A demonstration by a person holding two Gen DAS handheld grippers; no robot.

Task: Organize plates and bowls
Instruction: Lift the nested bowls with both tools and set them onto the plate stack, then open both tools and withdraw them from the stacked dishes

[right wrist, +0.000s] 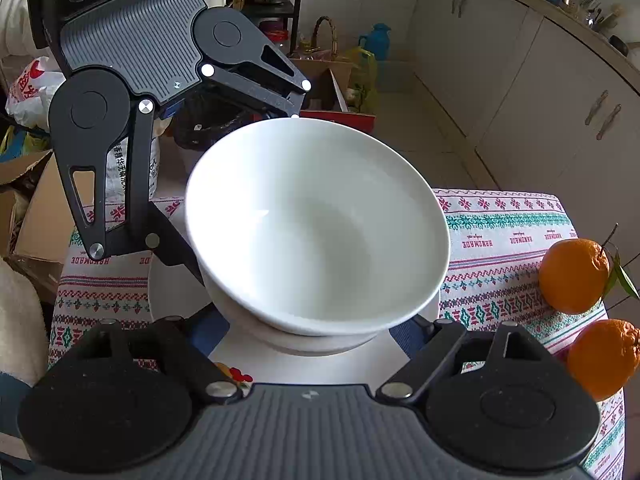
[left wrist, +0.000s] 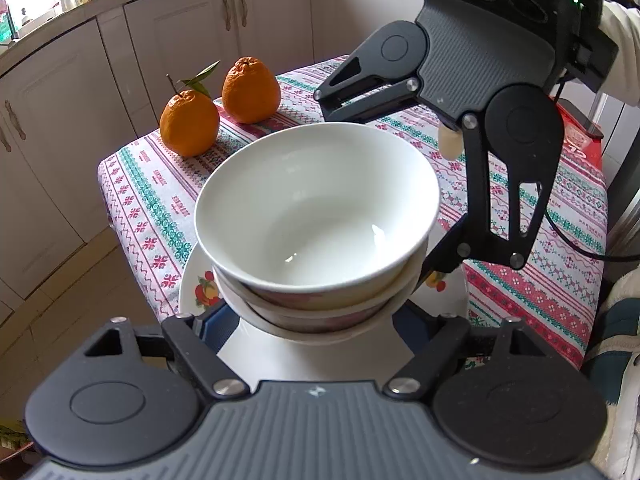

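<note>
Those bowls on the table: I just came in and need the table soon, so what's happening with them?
A person is tidying dishes with two handheld grippers. White bowls sit nested in a stack on a fruit-patterned plate, on the patterned tablecloth. The left gripper and right gripper straddle the stack from opposite sides, jaws spread wide around it; whether they actually grip it is unclear. Two oranges sit untouched at the table's edge.

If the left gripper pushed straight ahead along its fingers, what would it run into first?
Most likely the stack of white ceramic bowls sitting on the fruit-patterned plate, which fills the space between the left gripper fingers. The lower bowls' sides look nearest, though depth is hard to judge.
</note>
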